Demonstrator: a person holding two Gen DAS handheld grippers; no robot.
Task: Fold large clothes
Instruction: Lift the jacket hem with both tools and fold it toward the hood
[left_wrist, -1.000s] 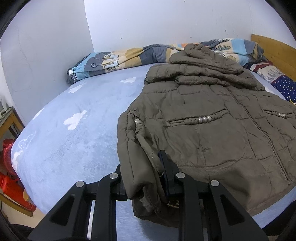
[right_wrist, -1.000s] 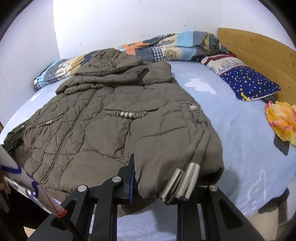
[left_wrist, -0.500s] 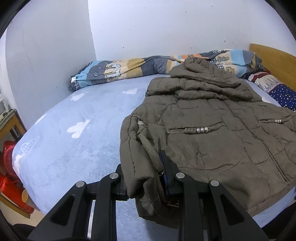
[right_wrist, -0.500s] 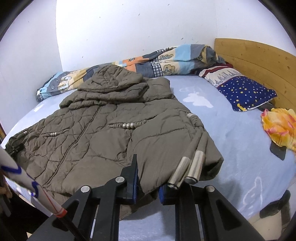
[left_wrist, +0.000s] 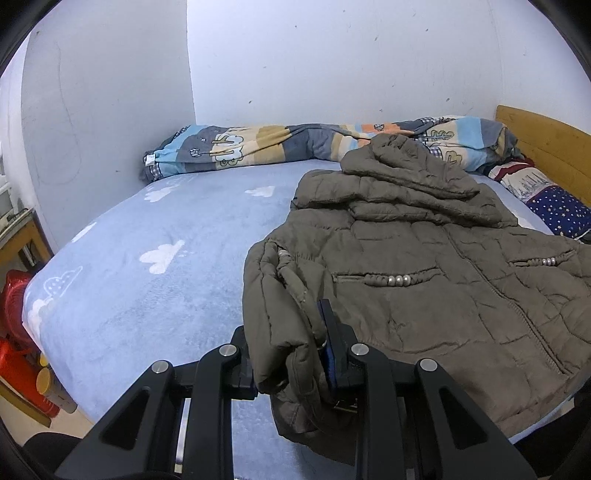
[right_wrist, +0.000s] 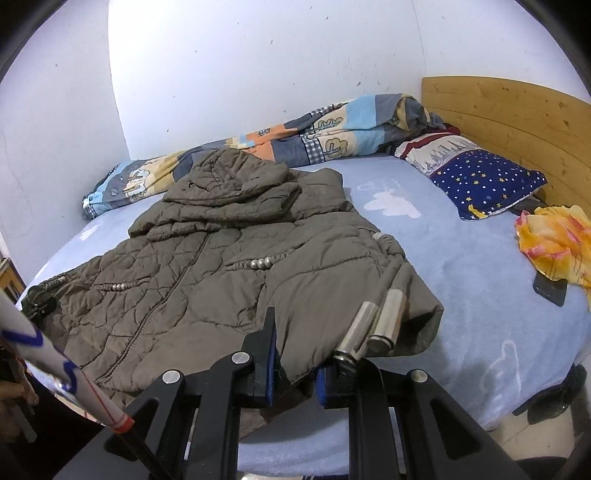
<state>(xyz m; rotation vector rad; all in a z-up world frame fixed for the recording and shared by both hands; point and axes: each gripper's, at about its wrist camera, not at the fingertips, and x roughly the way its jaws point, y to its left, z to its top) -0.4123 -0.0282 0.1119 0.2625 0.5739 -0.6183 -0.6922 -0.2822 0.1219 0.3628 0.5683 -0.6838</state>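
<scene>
An olive quilted hooded jacket lies front up on the light blue bed sheet, hood toward the far wall. My left gripper is shut on the jacket's near left hem corner. In the right wrist view the jacket spreads to the left. My right gripper is shut on its near right hem corner, with two metal drawstring ends resting on the right finger.
A rolled patterned quilt lies along the far wall. A star-print pillow, a yellow-orange cloth and a dark phone lie at the right by the wooden headboard. Red items stand left of the bed.
Both grippers, still holding the hem corners, have risen and tipped up; more wall shows and the near hem has lifted off the sheet.
</scene>
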